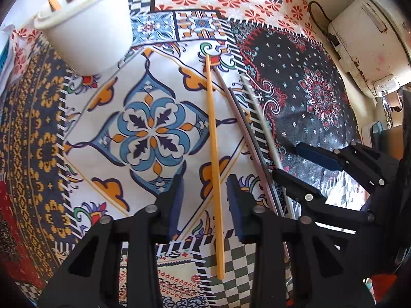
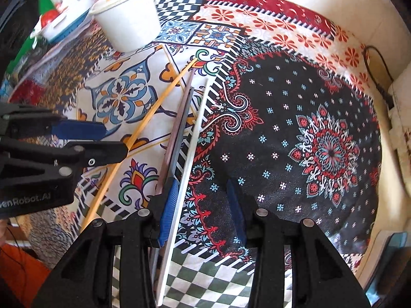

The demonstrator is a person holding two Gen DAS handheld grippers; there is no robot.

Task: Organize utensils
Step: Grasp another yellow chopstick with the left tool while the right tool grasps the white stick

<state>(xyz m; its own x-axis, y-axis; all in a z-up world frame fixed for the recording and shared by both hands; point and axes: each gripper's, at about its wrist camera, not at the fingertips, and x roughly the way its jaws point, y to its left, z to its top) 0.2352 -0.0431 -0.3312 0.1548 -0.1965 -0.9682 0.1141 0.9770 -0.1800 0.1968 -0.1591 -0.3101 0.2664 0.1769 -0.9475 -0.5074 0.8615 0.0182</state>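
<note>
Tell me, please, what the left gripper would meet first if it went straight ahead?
Probably the yellow chopstick: it lies on the cloth between the open left gripper fingers, though depth is hard to judge.

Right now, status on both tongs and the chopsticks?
Left tongs open, straddling yellow chopstick. Right tongs open, over white chopstick. Cup ahead, path unobstructed.

4 chopsticks [image 1: 215, 169] lay side by side on the tablecloth [image 1: 143, 128]; a cup [image 1: 87, 28] stood beyond them, to their left.
</note>
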